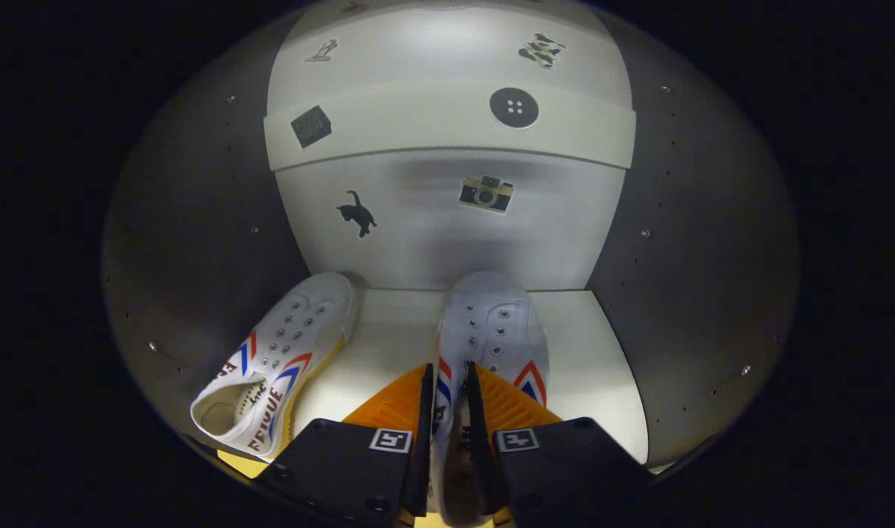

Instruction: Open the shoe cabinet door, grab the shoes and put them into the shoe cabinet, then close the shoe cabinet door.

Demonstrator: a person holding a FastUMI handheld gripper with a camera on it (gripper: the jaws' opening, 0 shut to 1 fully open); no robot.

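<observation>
Pinching a white shoe's (491,330) side wall, the hand-held gripper (448,381) is nearly closed.

I can read red block lettering, roughly "FEIYUE", along the side of the left white sneaker (271,359) lying in the shoe cabinet (198,242). Small script on its insole, beside that lettering, stays illegible to me.

My hand-held gripper (447,381) pinches the matt white canvas shoe with metal eyelets (491,330); its twin, a white canvas shoe with a yellowish rubber sole (279,359), looks equally cloth-soft. The smooth white laminate shoe cabinet (433,242) has a satin sheen and flat printed stickers (486,193).
</observation>
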